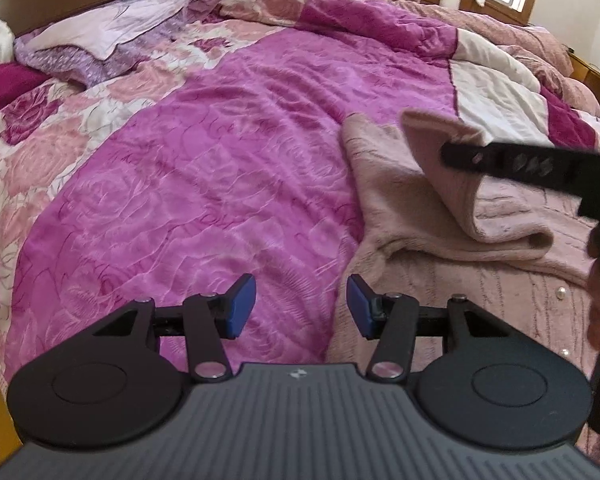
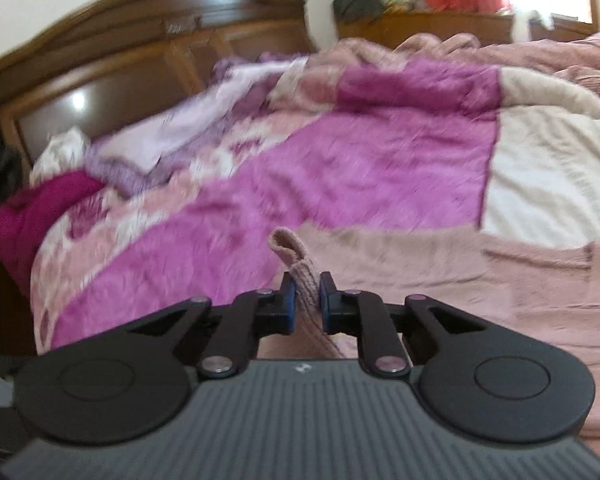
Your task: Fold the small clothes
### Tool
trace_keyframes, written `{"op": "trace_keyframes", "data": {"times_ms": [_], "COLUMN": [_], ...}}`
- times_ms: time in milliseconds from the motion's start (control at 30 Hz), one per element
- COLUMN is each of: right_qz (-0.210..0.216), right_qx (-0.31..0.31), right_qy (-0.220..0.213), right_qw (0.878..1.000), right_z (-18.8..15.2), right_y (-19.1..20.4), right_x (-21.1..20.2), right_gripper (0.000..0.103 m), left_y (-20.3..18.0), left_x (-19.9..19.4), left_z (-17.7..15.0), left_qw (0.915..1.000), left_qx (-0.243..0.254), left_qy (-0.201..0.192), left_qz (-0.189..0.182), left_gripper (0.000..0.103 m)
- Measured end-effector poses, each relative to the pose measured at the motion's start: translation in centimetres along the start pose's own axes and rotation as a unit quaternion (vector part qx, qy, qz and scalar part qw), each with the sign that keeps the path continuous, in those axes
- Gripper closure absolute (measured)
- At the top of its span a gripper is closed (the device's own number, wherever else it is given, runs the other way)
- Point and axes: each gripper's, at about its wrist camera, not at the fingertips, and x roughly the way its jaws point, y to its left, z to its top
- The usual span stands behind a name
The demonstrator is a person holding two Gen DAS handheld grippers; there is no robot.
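Right gripper (image 2: pixel 307 300) apparently pinches pink sweater (image 2: pixel 305 280).

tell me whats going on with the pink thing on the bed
A person is folding a small pale pink knitted sweater on a bed covered by a magenta rose-patterned blanket. The right tool is shut on a bunched edge of the knit and holds it raised above the rest of the garment. The left tool is open with nothing between its blue pads, at the sweater's near edge.
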Motion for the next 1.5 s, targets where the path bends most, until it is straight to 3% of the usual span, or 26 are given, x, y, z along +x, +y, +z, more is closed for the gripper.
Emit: {"op": "trace_keyframes", "data": {"times_ms": [300,533,867,1067,1233,1267,1333,1400,1500], "right_qz": [-0.076,-0.135,-0.222,-0.224,-0.216,-0.216,-0.213,-0.211,-0.210], "right_qx": [0.067,0.131,0.230,0.261,0.261,0.256,0.251,0.243,0.218], "right_qy": [-0.085,-0.100,-0.088,-0.033,0.019,0.019,0.013,-0.004,-0.016], "right_qw": [0.991,0.977,0.943,0.938,0.941,0.942,0.944,0.947,0.953], "right_z": [1.4,0.5,-3.8,-7.0,-8.3,-8.3,-7.8,-7.3,-6.3], "right_y": [-6.1,-12.6,-21.6,-24.9,-25.7,-25.5,-25.2,-24.9,-25.0], "right_x": [-6.5,-10.0,-11.6,-10.5,-10.1,-10.4,-11.0,-11.7,-11.6], "right_gripper": [0.089,0.089,0.089,0.089,0.081,0.077,0.057,0.045,0.045], "left_y": [-2.9,-5.0,-7.6,-8.7,-9.2,-9.2,-9.1,-9.0,-8.9], "left_x": [0.2,1.2,4.8,7.5,8.7,8.8,9.0,9.1,9.2], "left_z": [1.9,3.6,5.2,5.4,5.2,5.2,5.2,5.3,5.4], "left_qw": [0.9989,0.9970,0.9938,0.9925,0.9900,0.9896,0.9896,0.9901,0.9905], "left_qx": [0.032,0.057,0.097,0.116,0.138,0.142,0.141,0.137,0.134], "left_qy": [-0.024,-0.037,-0.036,-0.015,-0.007,-0.007,-0.006,-0.003,-0.001], "left_qz": [-0.024,-0.039,-0.040,-0.037,-0.026,-0.025,-0.026,-0.028,-0.030], "left_gripper": [0.045,0.045,0.045,0.045,0.045,0.045,0.045,0.044,0.044]}}
